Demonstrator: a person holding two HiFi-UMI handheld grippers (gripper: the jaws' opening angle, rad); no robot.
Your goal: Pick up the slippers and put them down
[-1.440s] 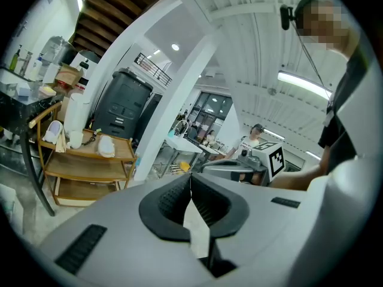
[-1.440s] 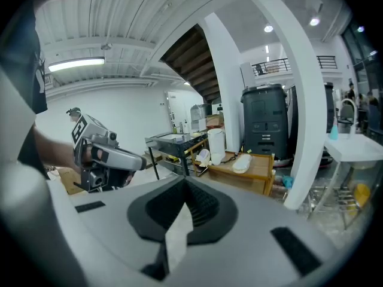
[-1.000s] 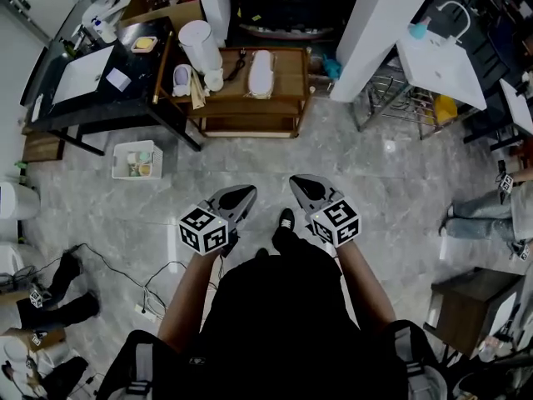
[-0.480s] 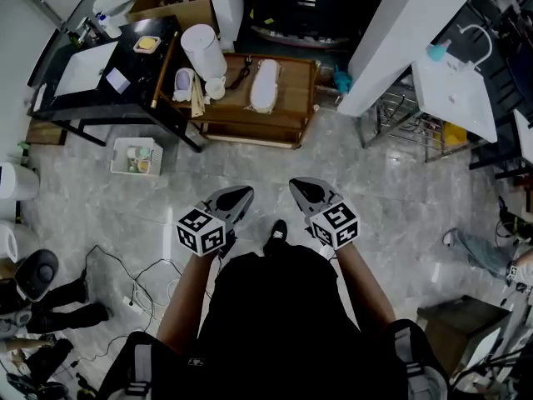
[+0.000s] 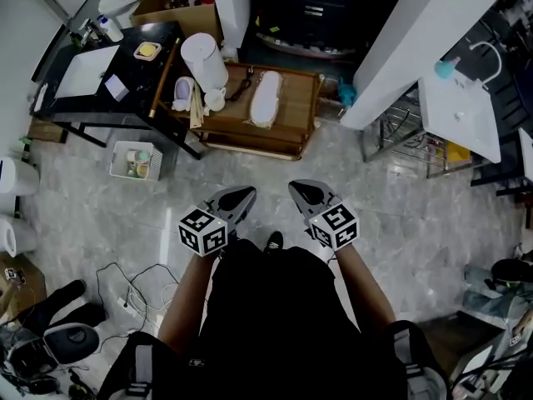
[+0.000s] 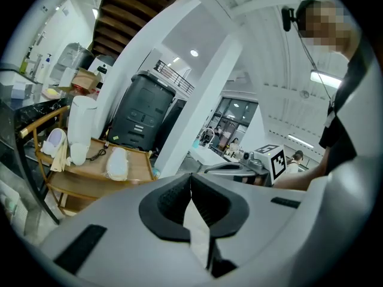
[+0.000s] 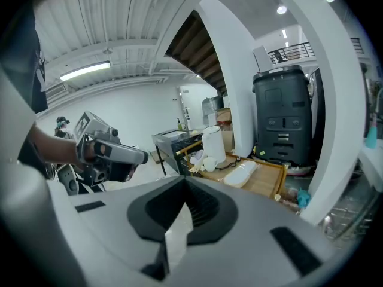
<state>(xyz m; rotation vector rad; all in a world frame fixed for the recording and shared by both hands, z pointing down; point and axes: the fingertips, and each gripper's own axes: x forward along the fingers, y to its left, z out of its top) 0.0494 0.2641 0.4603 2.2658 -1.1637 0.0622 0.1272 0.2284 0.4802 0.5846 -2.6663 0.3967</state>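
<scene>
Hovering above the floor, left gripper and right gripper are fully closed, empty.

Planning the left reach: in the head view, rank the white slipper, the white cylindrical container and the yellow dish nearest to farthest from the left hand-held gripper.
From the left hand-held gripper:
1. White slipper, on the wooden table ahead.
2. White cylindrical container, at that table's left end.
3. Yellow dish, farther left on the black table.
</scene>
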